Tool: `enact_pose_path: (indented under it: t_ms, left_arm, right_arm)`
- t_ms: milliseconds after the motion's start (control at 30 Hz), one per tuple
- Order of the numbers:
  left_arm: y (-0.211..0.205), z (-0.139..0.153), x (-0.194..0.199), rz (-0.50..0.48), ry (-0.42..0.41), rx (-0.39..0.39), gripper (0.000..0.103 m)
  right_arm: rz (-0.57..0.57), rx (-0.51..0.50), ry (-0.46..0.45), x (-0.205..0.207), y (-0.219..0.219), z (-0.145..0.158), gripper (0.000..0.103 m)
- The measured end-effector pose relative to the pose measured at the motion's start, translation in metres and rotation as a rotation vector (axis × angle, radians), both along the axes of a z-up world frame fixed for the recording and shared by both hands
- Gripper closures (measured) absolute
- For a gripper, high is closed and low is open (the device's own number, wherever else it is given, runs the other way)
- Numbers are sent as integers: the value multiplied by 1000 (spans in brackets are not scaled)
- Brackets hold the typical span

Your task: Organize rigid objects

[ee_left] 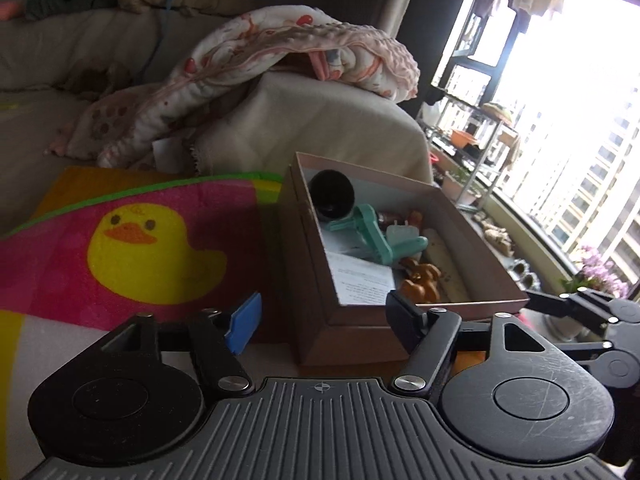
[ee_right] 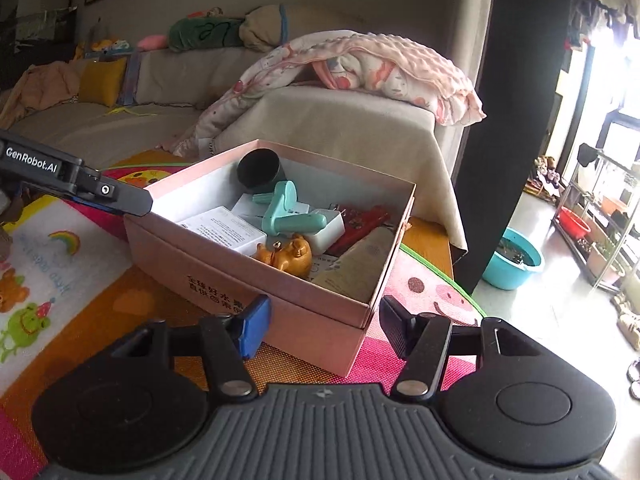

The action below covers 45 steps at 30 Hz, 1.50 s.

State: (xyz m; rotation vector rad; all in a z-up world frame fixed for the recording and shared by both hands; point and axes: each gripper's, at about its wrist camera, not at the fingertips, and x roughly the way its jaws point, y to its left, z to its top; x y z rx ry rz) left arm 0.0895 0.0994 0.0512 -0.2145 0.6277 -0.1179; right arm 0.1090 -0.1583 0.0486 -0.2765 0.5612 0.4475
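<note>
Inside pink box [ee_right: 224,264], teal tool [ee_right: 286,216] lying flat.

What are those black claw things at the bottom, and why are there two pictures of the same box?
Those claws are grabbing tools a person holds, one in each hand. Each tool has a camera looking out along its two fingers, so you get two pictures. One shows the left tool, the other the right tool. Both are open and hold nothing. Between them sits a pink box on a colourful play mat with a yellow duck on it. Inside the box are a black cup, a teal plastic gadget, a small orange toy animal and some white boxes. Behind is a sofa with a blanket.
</note>
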Motion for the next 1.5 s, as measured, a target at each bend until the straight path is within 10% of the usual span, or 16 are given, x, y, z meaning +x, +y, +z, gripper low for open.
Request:
enact_pose_path:
  t_ms: [100,433,600,1500]
  left_arm:
    - [-9,7,-22,51,-31,133,32]
    - [-55,-42,-97,54,60,165,30]
    - [-72,-44,-97,97,37,241,29]
    - [-74,-46,-87,112,39,230,24]
  right_arm:
    - [-83,-25,6,-13,0,1,39]
    - [-213,131,268,-62,-6,-19,20]
    - [-253,36,187,-71,10,-34,0]
    - [-301,95,157,-63,6,-40,0]
